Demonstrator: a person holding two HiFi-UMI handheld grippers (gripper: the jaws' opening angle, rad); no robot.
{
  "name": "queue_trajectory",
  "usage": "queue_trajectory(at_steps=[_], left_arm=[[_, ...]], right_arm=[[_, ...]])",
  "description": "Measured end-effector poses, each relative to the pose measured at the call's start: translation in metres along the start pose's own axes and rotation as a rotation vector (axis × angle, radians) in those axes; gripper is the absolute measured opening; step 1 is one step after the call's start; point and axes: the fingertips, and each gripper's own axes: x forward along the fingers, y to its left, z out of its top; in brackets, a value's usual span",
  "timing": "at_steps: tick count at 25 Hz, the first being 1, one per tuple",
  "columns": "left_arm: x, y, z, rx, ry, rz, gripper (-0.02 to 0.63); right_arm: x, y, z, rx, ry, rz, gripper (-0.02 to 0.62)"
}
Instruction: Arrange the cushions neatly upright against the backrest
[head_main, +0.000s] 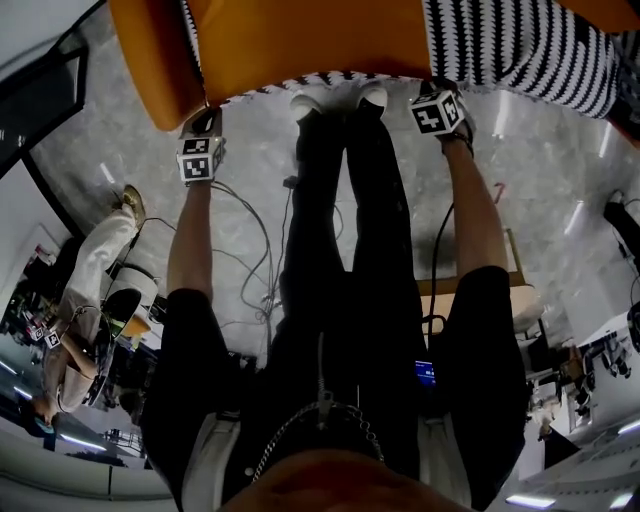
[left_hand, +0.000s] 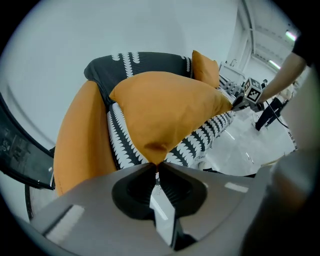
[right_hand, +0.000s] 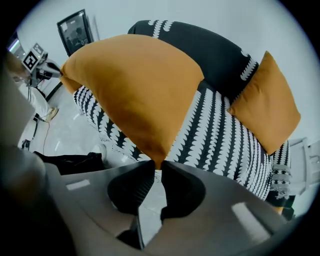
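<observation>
Desk: Item one, grip status?

Operator: Large orange cushion (right_hand: 135, 85), over the front of the patterned seat (right_hand: 215, 135). Left gripper (left_hand: 156, 167) clamped on one near corner tip, right gripper (right_hand: 156, 167) clamped on the other. Both bites are shallow.

Desk: Item two, handling?

Operator: I would raise both corners evenly, carry the cushion back, stand its lower edge on the seat and lean it on the dark backrest (right_hand: 200, 45). An uneven pull may slip a corner.

Desk: Item three, clearances?

Operator: Smaller orange cushion (right_hand: 265, 100) leans at the right end, with bare backrest beside it. Orange sofa arm (left_hand: 80, 140) bounds my left. Cables (head_main: 250, 230) on the floor by the feet.
</observation>
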Motion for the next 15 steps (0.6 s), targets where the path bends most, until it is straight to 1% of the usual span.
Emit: queue_trajectory(at_steps=[4, 7, 12, 15], left_arm=[[0.003, 0.006, 0.009, -0.011, 0.004, 0.006, 0.031], [-0.007, -0.003, 0.015, -0.008, 0.022, 0.003, 0.031], [-0.016, -0.007, 0.024, -0.012, 0.082, 0.036, 0.031], [-0.023, -0.002, 0.037, -0.049, 0.106, 0.06, 0.029]], right_arm=[[-0.002, -0.006, 0.022, -0.023, -0.062, -0.011, 0.032], [-0.018, -0.015, 0.029, -0.022, -0.085, -0.001, 0.029], [-0.037, -0.028, 0.044, -0.032, -0.089, 0.043, 0.026], [-0.051, -0.028, 0.054, -0.019, -0.08, 0.082, 0.026]])
